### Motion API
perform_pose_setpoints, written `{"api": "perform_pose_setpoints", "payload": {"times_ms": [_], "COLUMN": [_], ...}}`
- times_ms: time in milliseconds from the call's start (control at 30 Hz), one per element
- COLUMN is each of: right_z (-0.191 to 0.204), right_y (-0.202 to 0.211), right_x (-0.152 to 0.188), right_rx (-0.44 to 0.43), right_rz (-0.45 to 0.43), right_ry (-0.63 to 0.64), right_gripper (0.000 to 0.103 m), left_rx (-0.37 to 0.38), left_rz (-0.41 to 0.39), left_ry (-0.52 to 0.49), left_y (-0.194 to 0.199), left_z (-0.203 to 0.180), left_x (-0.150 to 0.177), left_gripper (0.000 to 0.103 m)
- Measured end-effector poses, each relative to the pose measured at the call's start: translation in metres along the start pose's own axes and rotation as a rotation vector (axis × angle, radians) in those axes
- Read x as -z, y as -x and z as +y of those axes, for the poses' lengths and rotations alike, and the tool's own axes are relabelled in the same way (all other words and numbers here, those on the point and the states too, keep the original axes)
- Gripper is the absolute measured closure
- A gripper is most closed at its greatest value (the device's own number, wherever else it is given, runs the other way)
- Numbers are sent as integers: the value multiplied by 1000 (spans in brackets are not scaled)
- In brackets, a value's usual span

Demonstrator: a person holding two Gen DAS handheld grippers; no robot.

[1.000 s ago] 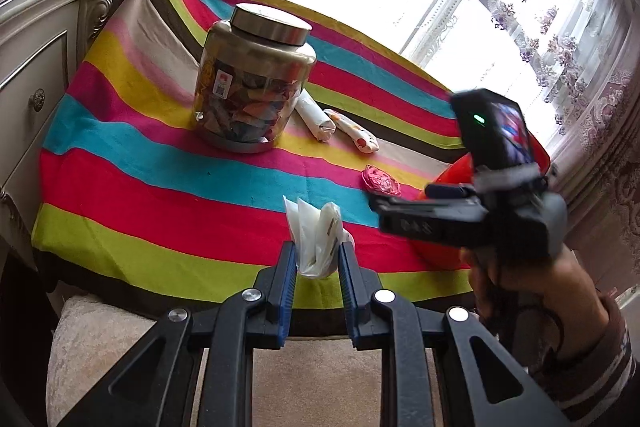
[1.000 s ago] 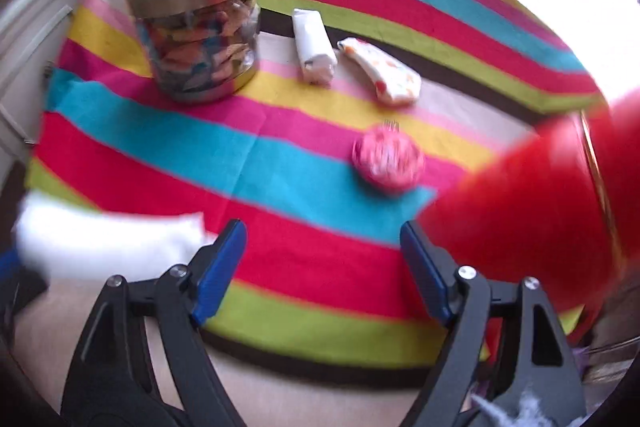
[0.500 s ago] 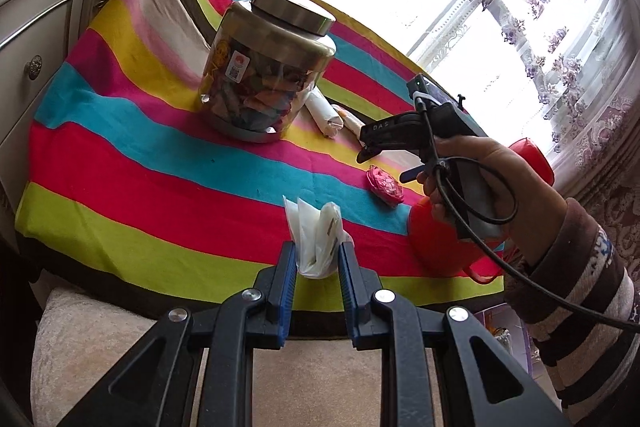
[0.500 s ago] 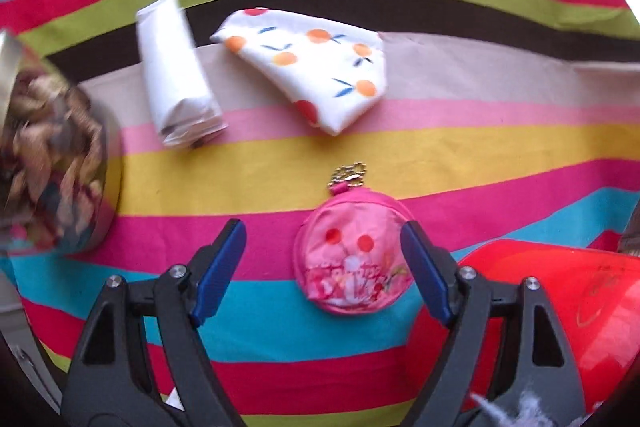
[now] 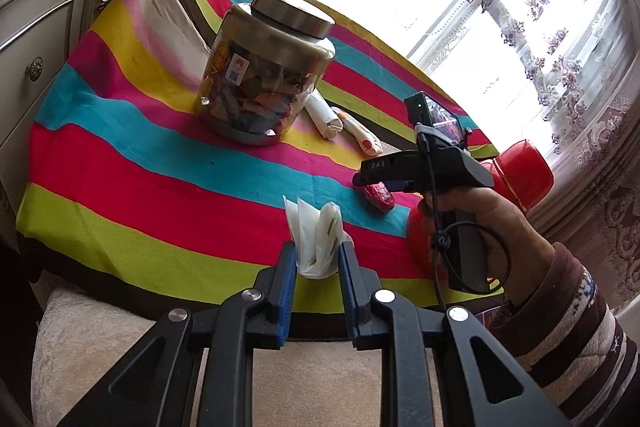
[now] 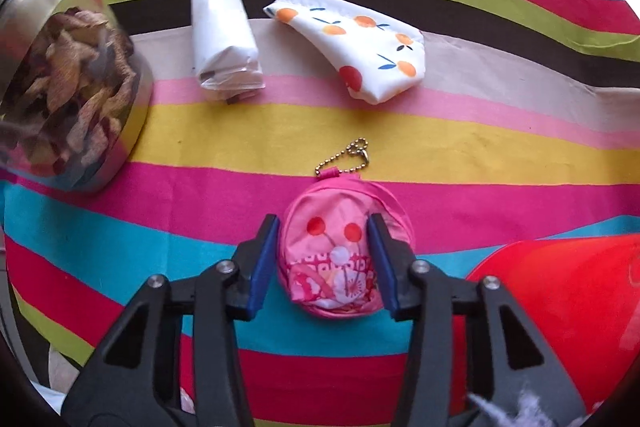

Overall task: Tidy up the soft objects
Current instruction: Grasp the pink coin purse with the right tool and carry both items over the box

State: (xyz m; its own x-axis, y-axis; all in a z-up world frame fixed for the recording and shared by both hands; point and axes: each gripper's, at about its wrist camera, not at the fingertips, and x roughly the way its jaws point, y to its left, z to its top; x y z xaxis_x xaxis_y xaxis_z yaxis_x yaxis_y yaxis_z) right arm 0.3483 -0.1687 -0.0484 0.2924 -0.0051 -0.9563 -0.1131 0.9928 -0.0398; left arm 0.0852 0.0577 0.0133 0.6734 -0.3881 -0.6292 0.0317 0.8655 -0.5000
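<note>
**Right jaws close in on the pink pouch**

Striped cloth (image 6: 400,155) covers the bench by a bright curtained window, and everything is placed here from the jar (image 5: 266,67), which stands lidded toward the back left of the cloth, full of mixed wrappers.

Half a second ago the right gripper (image 6: 324,259) hung above the pouch (image 6: 340,259) with its jaws spread wide of it. Now it has dropped lower and the jaws have drawn in until both blue pads sit against the pouch's sides, squeezing it slightly. The pouch lies on the cloth, in front and to the right of the jar, bead chain (image 6: 352,155) pointing back toward the jar's row. Whether the pinch is firm yet I cannot tell; it looks like a grasp just taking hold, with no lift begun.

The left gripper (image 5: 316,259) has not changed: its jaws stay clenched on a white bag (image 5: 316,239), held out over the front edge of the cloth, well forward of the jar.

Just right of the jar lie a white roll (image 6: 224,39) and, beyond it, an orange-print pouch (image 6: 360,43), both untouched. A red tub (image 6: 560,307) sits right of the pink pouch, farthest from the jar.

My reading: the pouch is the next soft item to be moved, probably toward the tub or the held bag, and a limp pouch may slump once raised.
</note>
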Motion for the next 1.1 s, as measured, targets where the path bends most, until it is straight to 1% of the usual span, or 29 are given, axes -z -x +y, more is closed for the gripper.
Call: {"api": "perform_pose_setpoints", "payload": {"times_ms": [100,200,333,433,567,767,800,867,933,1100], "right_z": [6,14,21,23,8,-30,-38,-55,-74,-125], "right_y": [13,30,63,86,115,150,155,167,176,197], "right_x": [19,42,80,98,125,170,178,194,211,254], "right_rx": [-40,-61,-98,-109,-132,-160,-158,-138,-119,-12], "right_rz": [-36,-72,-128,-178,-236,-301,-309,-330,-348,-393], "right_ry": [43,68,86,97,79,5,-8,-29,-59,-144], "right_gripper": [58,59,59,59,59,59,59,59,59,59], "left_rx": [-9,-17,-20,-14,6,84,106,136,185,308], "left_rz": [-11,-19,-35,-47,-51,-51,-46,-34,-14,44], "left_ry": [-7,-16,-33,-41,-53,-113,-123,-139,-155,-196], "left_y": [4,8,15,22,29,36,36,34,31,20], "left_z": [-2,-4,-9,-13,-23,-58,-66,-81,-98,-146], "left_x": [-1,-1,-2,-1,3,9,10,13,17,34], "left_gripper": [81,81,81,81,81,81,81,81,81,81]}}
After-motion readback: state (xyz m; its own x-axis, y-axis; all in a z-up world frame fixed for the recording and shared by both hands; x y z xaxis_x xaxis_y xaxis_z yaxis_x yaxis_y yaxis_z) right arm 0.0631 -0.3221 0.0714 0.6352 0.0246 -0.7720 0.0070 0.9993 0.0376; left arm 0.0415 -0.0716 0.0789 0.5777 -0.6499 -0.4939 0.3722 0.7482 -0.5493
